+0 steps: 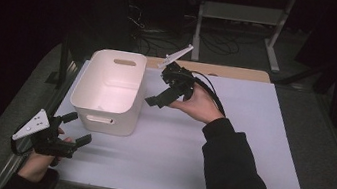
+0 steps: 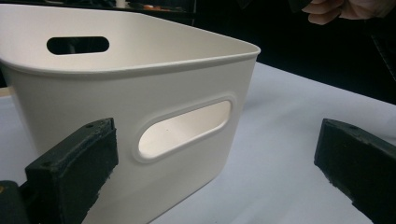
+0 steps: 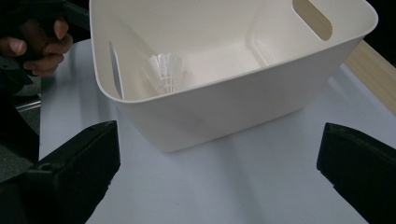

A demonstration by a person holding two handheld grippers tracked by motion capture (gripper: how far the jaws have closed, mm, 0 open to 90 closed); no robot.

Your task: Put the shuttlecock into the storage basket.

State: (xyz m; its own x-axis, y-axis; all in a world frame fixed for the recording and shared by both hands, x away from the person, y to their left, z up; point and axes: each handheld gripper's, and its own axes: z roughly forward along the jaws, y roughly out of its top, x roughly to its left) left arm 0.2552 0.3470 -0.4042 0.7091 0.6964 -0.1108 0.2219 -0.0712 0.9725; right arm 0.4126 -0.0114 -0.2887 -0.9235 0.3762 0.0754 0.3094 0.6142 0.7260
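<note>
Two black, blocky-jawed grippers flank a smooth white plastic bin (image 1: pixel 109 90) with rounded corners and oval handle slots. My right gripper (image 1: pixel 155 100) hovers just beside its rim, jaws spread wide and empty; ahead of them a white feathered shuttlecock (image 3: pixel 164 72) lies inside the bin. My left gripper (image 1: pixel 78 129) rests low before the bin's near wall, jaws wide.

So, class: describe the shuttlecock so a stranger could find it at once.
Start at the white table, then the white bin standing on its left half. Inside, against the wall with the near handle slot, lies the shuttlecock. Its feathered white skirt sets it apart from the bin's smooth walls.
</note>
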